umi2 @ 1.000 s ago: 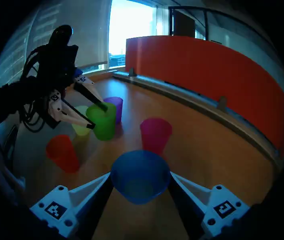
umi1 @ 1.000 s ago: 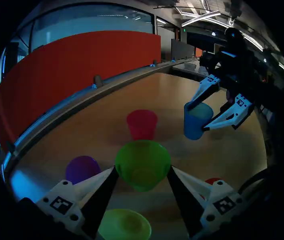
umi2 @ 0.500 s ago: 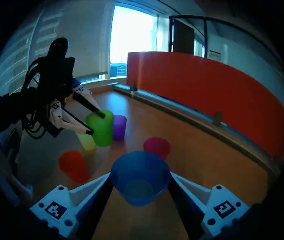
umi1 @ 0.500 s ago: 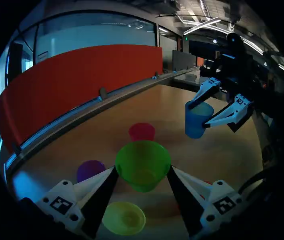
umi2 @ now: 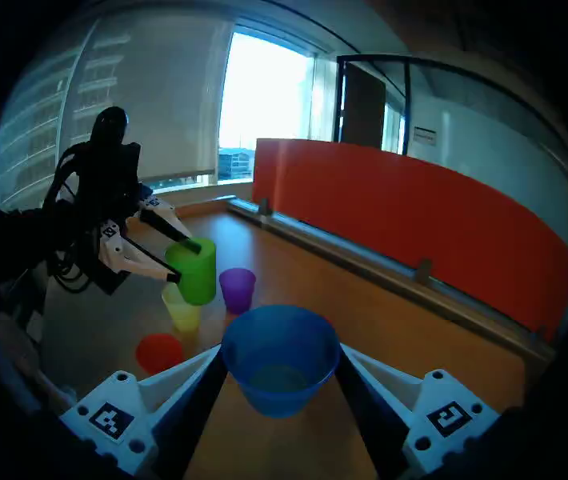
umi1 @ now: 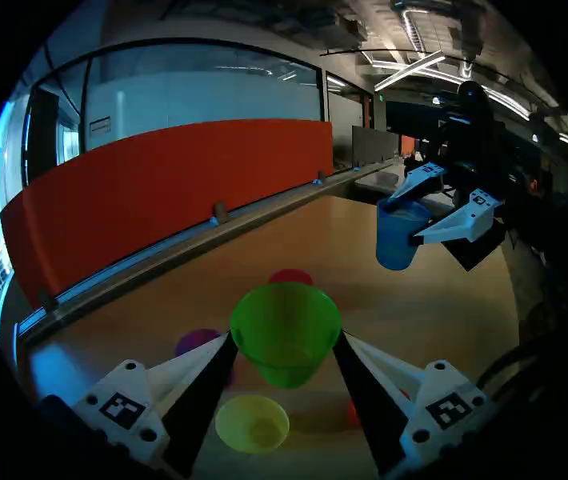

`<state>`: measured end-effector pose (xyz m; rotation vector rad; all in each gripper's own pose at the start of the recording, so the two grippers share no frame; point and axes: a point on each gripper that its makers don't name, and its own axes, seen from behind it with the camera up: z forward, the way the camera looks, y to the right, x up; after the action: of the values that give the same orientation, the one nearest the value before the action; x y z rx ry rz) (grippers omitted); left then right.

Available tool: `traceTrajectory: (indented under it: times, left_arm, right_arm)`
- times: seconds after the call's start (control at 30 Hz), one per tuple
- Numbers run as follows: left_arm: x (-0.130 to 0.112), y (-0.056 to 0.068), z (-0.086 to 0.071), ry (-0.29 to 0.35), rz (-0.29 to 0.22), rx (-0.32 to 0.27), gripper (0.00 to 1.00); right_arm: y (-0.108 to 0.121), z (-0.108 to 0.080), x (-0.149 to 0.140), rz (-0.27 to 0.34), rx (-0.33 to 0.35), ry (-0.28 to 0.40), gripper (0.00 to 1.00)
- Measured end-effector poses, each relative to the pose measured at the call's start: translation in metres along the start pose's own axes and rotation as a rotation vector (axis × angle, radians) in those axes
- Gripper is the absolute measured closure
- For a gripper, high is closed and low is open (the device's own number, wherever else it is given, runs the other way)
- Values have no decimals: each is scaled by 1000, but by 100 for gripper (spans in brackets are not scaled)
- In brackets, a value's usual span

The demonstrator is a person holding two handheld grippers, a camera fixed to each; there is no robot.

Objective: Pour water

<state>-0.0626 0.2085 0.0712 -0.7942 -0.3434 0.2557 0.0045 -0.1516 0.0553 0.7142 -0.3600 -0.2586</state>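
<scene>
Green cup [umi1: 286, 332]: translucent plastic, upright, open side up, clamped between the fingers of the left gripper [umi1: 284, 352], raised in the air.
Blue cup [umi2: 280, 358]: translucent plastic, upright, clamped in the right gripper [umi2: 280, 370], well apart from the green one.

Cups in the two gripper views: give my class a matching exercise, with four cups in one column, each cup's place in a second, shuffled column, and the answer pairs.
Column 1
1. green cup
2. blue cup
3. yellow cup
4. purple cup

Column 2
A. gripped by the right gripper
B. on the table, on the side of the yellow cup toward the red partition
C. gripped by the left gripper
D. on the table, seen just below the held green cup in the right gripper view

Pairs: 1-C, 2-A, 3-D, 4-B
</scene>
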Motion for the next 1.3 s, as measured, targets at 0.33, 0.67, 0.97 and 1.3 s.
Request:
traceTrajectory:
  times: [0.33,0.67,0.97,1.3]
  left_arm:
    - [22,-3,-25,88,-23,23,15]
    - [40,-4,-40,146,-38,25,15]
    - [54,-6,-48,192,-44,33,15]
    - [77,-5,-58,267,-48,38,15]
  right_arm:
    - [-4,-16,23,2,-9,60,8]
    - [-4,-23,42,12,-13,126,8]
    - [-4,-27,59,1,-14,191,8]
    - [-5,-30,81,15,-6,258,8]
